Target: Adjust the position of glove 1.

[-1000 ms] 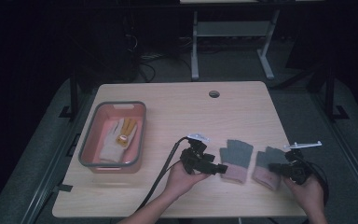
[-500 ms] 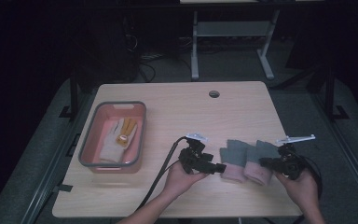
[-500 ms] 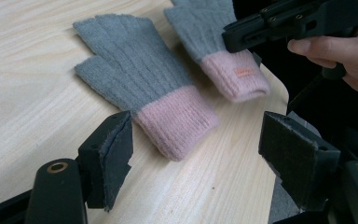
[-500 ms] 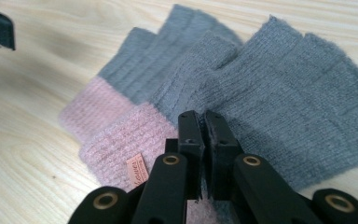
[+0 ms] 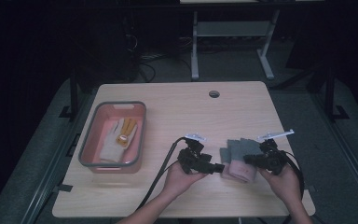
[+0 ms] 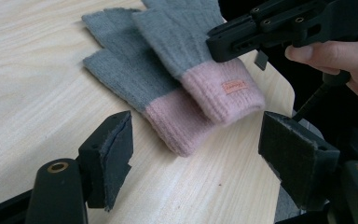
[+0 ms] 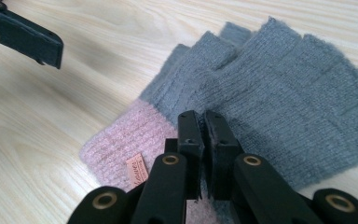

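Note:
Two grey knit gloves with pink cuffs lie at the table's front right. The upper glove overlaps the lower glove. A small orange label sits on the upper glove's cuff. My right gripper is shut, its jaws pinching the knit of the upper glove near where grey meets pink. My left gripper stands open just left of the pair, with the pink cuffs just ahead of its wide-set pads and nothing pressed. In the high view both grippers, left and right, face each other across the gloves.
A pink bin with a grey rim stands at the table's left and holds a white and yellow glove. A round cable hole is near the far edge. The table's front edge runs close behind the hands.
The right gripper has moved left with its glove, which lay apart from the other and now overlaps it. The left gripper has stayed where it was.

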Motion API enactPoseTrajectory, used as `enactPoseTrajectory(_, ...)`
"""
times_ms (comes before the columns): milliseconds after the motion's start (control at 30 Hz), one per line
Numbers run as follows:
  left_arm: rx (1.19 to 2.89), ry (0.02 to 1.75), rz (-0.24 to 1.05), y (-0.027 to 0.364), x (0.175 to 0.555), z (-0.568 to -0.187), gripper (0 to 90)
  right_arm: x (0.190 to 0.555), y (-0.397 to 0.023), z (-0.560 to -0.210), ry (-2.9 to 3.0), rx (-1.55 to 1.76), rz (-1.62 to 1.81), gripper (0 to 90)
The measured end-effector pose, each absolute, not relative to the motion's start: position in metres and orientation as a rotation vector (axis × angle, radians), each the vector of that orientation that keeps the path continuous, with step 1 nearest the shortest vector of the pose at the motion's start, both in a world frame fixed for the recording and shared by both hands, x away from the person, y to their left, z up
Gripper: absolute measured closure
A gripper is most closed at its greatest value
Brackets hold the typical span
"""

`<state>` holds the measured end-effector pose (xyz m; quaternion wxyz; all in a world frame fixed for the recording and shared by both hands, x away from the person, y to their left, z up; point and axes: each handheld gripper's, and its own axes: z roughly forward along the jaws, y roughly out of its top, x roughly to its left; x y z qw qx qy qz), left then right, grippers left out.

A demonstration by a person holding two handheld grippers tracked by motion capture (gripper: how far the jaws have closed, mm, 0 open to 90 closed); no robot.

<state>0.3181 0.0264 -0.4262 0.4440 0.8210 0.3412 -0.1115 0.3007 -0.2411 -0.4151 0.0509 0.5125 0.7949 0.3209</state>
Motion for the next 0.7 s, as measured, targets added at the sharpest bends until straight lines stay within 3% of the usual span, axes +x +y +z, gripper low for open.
enactPoseTrajectory(700,2.064,0.884,-0.302,0.014,0.324,-0.440,27.3,0.317,-0.223,-0.427,2.474,1.570,0.963,83.4)
